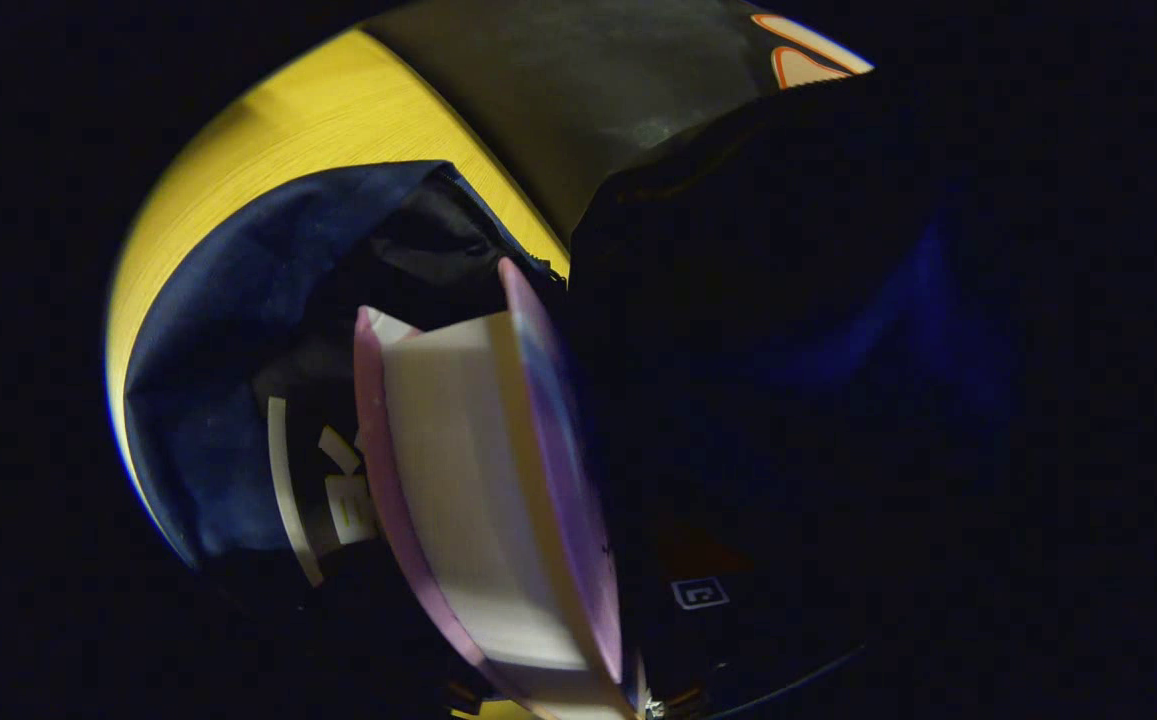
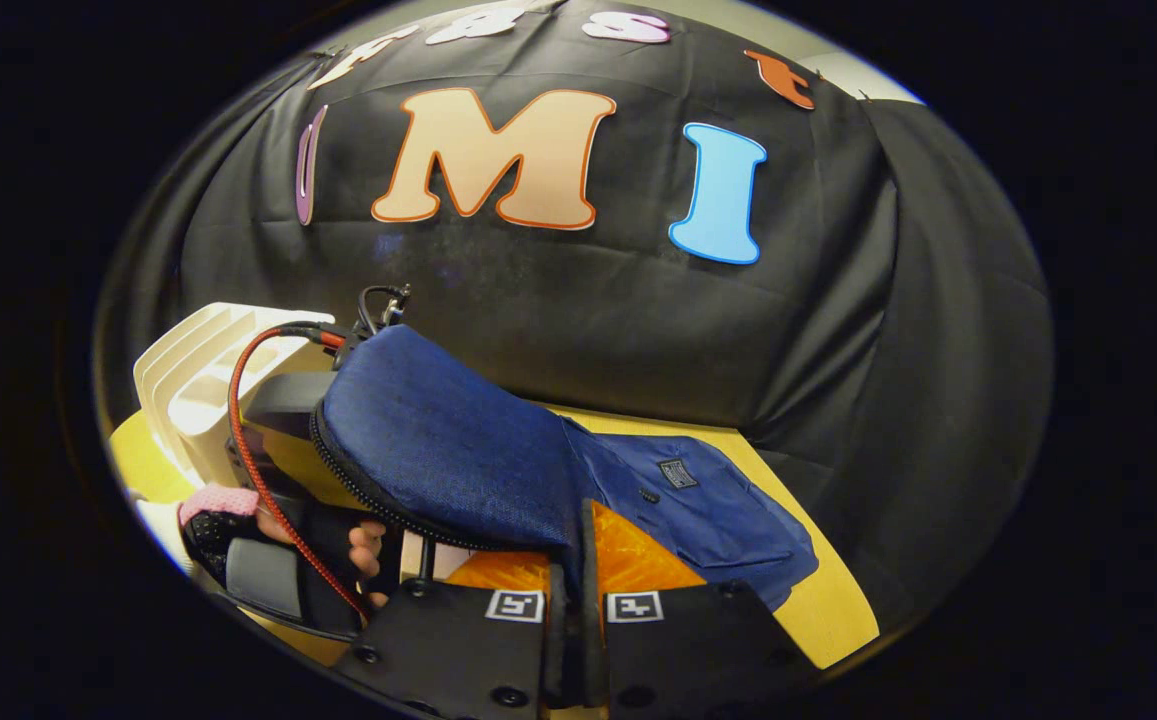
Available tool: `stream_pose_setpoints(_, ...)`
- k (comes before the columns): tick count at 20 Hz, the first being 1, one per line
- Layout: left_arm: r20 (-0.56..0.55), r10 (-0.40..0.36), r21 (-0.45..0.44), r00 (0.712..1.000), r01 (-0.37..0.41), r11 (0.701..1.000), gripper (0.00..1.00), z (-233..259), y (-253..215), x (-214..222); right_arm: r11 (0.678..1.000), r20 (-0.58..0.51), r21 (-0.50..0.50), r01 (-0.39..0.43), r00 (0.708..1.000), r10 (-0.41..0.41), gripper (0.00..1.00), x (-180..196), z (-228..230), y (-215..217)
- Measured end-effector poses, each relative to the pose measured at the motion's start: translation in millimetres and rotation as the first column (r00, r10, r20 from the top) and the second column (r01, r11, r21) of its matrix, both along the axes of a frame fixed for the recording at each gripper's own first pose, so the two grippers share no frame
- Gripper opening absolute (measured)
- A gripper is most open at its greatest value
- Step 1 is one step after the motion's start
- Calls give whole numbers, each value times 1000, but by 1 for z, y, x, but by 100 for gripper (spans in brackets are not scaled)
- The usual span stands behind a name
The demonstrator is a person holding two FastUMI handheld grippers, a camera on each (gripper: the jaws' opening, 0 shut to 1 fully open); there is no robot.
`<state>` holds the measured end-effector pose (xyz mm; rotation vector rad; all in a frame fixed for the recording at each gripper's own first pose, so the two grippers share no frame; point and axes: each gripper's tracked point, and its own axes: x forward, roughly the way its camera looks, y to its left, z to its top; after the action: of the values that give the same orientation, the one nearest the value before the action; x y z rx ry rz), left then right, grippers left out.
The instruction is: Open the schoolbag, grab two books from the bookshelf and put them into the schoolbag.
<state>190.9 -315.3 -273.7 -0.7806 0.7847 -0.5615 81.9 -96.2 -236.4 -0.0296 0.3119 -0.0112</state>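
Right gripper point(image 2: 578, 600) clamped on lifted flap of blue schoolbag point(image 2: 458, 450), bag lying on yellow table point(image 2: 838, 610). Left gripper's fingers pinch pink-covered book point(image 1: 478, 480), pages visible, partway inside open bag. White bookshelf point(image 2: 208, 380) behind bag, gloved hand point(image 2: 328, 550) beside it.

I am counting one blue schoolbag point(image 2: 458, 450), one book point(image 1: 478, 490) ahead of my left gripper, and one white bookshelf point(image 2: 203, 375) beyond the bag.
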Motion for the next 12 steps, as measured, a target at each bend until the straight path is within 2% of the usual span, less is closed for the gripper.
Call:
stream_pose_setpoints(2,-13,-2,56,1000,3,998,60,-1,6,-3,1000,0,13,6,1000,-6,11,0,1,-2)
stream_pose_setpoints(4,-11,-11,105,1000,12,994,67,2,14,-9,999,-1,33,8,1000,-8,9,0,2,-5)
stream_pose_setpoints(6,1,3,166,1000,-3,986,70,8,28,-16,998,-6,63,14,1000,-14,11,-1,2,-8)
stream_pose_setpoints(7,20,20,206,1000,-24,978,80,12,40,-19,997,-10,80,16,1000,-16,9,-1,2,-10)
stream_pose_setpoints(8,43,35,245,998,-44,968,82,15,52,-21,995,-14,102,10,1000,-9,9,-3,1,-8)
stream_pose_setpoints(9,58,45,280,997,-60,958,88,18,64,-25,993,-25,116,10,1000,-7,14,-2,-1,-7)
stream_pose_setpoints(12,91,57,326,994,-83,942,91,38,85,-47,993,-36,115,-5,999,9,19,-4,-3,-4)
